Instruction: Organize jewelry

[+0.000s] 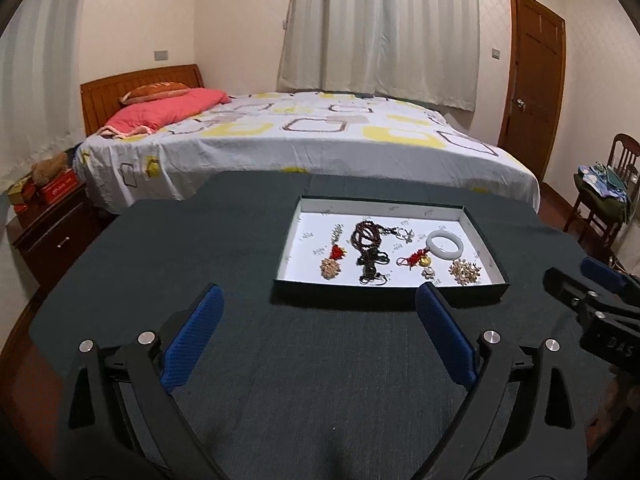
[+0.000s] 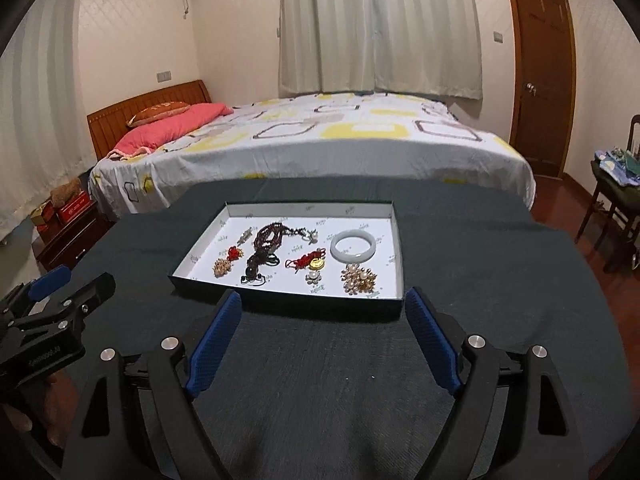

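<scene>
Two tools in my view, both spread wide, nothing between pads. Left tool (image 1: 318, 300) sits low centre of left wrist frame; right tool (image 2: 322, 306) low centre of right wrist frame. Both hover over dark table (image 1: 320, 380). Open tray (image 1: 486, 292) rests mid-frame on table, beyond tips, untouched. Inside tray I see white bangle (image 1: 445, 243) at right, dark bead necklace (image 1: 366, 240) at centre, gold brooch (image 1: 465, 271) at lower right.

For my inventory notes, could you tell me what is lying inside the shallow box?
The box holds a white bangle, dark bead necklace, two red-tasselled charms, and gold brooches. Whatever lies beneath the bead pile is covered.
</scene>
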The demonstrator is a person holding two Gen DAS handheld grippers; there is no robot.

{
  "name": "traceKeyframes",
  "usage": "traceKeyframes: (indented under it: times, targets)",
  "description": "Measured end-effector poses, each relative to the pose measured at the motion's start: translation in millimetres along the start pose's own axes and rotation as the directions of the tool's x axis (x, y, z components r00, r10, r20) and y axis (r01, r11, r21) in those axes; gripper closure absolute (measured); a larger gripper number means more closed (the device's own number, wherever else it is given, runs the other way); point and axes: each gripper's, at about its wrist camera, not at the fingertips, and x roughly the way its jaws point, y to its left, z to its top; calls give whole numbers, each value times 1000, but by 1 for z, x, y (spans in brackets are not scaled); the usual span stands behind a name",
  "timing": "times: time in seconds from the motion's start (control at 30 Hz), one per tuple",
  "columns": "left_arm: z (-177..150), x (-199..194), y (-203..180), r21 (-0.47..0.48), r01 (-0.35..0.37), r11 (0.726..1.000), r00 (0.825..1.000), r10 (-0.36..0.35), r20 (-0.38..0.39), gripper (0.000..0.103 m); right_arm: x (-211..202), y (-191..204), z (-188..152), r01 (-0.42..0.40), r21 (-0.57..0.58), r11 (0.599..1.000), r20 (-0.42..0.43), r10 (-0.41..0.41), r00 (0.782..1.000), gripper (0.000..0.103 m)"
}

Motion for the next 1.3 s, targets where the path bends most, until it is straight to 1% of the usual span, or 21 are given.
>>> traceKeyframes:
  times: [0.27, 0.57, 0.87, 1.3]
  targets:
    - [6, -32, 7, -26, -5, 1000, 998, 6, 59, 6, -34, -1, 5, 19, -5, 1000, 57, -18, 998, 20]
    - [5, -51, 8, -33, 4, 999, 997, -1, 82, 6, -63, 4, 5, 26, -16, 1000, 113, -24, 993, 20]
    - [4, -67, 8, -43, 2, 999, 994, 2, 109, 6, -76, 6, 4, 24, -22, 999, 146, -20, 989, 20]
    - [5, -69, 8, -44, 6, 999, 994, -1, 113, 6, -80, 9, 4, 22, -28, 999, 153, -18, 988, 19]
